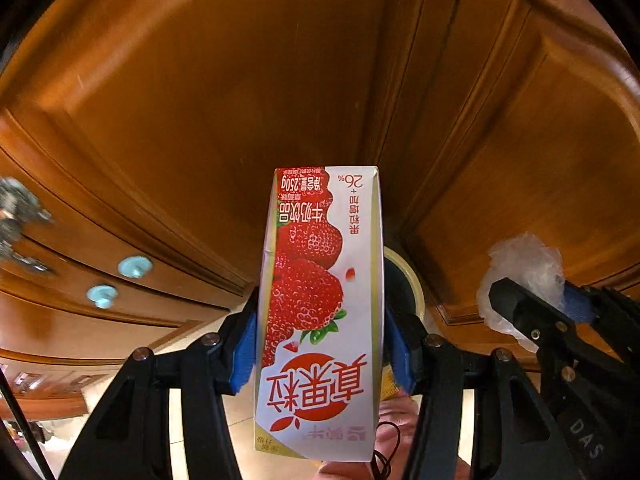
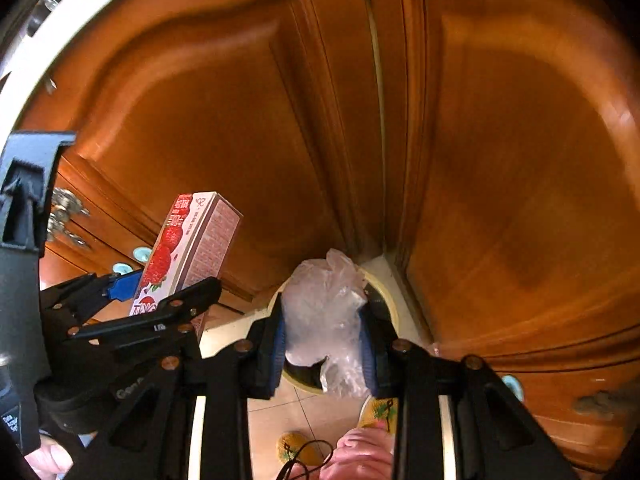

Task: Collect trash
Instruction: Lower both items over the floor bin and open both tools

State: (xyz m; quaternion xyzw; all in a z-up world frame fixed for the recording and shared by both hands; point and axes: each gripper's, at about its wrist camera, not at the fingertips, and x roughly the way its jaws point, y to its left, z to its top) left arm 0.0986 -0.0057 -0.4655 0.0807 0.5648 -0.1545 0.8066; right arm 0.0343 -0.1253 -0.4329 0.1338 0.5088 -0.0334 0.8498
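Strawberry milk carton (image 1: 320, 312): white and red, printed with strawberries, held aloft upside down, pinched at its narrow sides. Crumpled clear plastic bag (image 2: 326, 316): translucent, bunched, held to the carton's right, above a round bin opening (image 2: 390, 300) below.

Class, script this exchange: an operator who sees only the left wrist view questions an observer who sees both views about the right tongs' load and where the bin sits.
Operator: I see the right tongs only side-on. Is the crumpled clear plastic properly gripped?
Observer: Yes. In the right wrist view both blue pads pinch it, one on each side.
Operator: The carton hides most of the bin. Where is it?
Observer: The bin, dark inside with a cream rim, stands on the floor by the cabinet doors, directly beyond the plastic.
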